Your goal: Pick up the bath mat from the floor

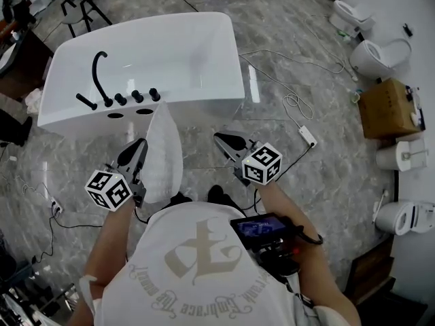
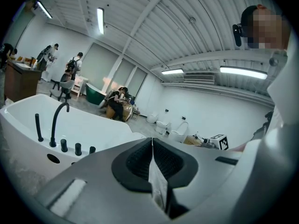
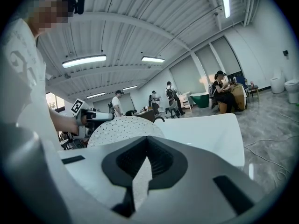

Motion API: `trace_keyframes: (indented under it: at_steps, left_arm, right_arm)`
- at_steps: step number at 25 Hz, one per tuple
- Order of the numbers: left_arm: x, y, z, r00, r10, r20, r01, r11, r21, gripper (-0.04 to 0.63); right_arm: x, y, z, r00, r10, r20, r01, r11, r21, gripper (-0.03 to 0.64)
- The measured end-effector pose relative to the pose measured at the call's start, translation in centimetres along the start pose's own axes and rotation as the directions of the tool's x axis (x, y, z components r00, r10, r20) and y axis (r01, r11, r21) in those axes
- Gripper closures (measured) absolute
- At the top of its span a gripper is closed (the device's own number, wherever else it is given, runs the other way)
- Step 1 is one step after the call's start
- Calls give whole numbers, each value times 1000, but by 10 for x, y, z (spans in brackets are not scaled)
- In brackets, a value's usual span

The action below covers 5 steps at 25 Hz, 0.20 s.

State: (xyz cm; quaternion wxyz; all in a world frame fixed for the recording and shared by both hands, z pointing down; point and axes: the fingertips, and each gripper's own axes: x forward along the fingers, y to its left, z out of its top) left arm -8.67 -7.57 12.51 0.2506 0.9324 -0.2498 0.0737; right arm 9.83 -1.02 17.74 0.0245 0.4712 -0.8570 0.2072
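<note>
Bath mat [image 1: 163,151]: one, off the floor, hanging in front of the single bathtub [image 1: 170,53].
Left gripper [image 1: 141,147]: pinching the mat's edge.
Right gripper [image 1: 220,138]: jaws pressed together, empty, beside the mat.

Bright, even light from ceiling tube lamps [image 2: 100,20]; glare patches on the glossy floor [image 1: 306,32]. Gripper views bulge, corners black; close parts seem soft.

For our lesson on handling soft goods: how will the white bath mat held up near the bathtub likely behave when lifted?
Probably fairly stiff: the bath mat, pinched at one edge by the left gripper, shows a smooth rounded shape instead of drooping. Likely light, since one thin pinch carries it. Its dotted face may resist slipping.
</note>
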Motion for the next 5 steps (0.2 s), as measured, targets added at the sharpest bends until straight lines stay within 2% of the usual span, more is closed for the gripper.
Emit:
trace_keyframes:
  at_steps: [5]
  left_arm:
    - [5,-9,-9,1000,-3,-10,3,1000,-11,585]
  right_arm:
    - [-11,0,-5,1000,-3,-4,3,1000,9,611]
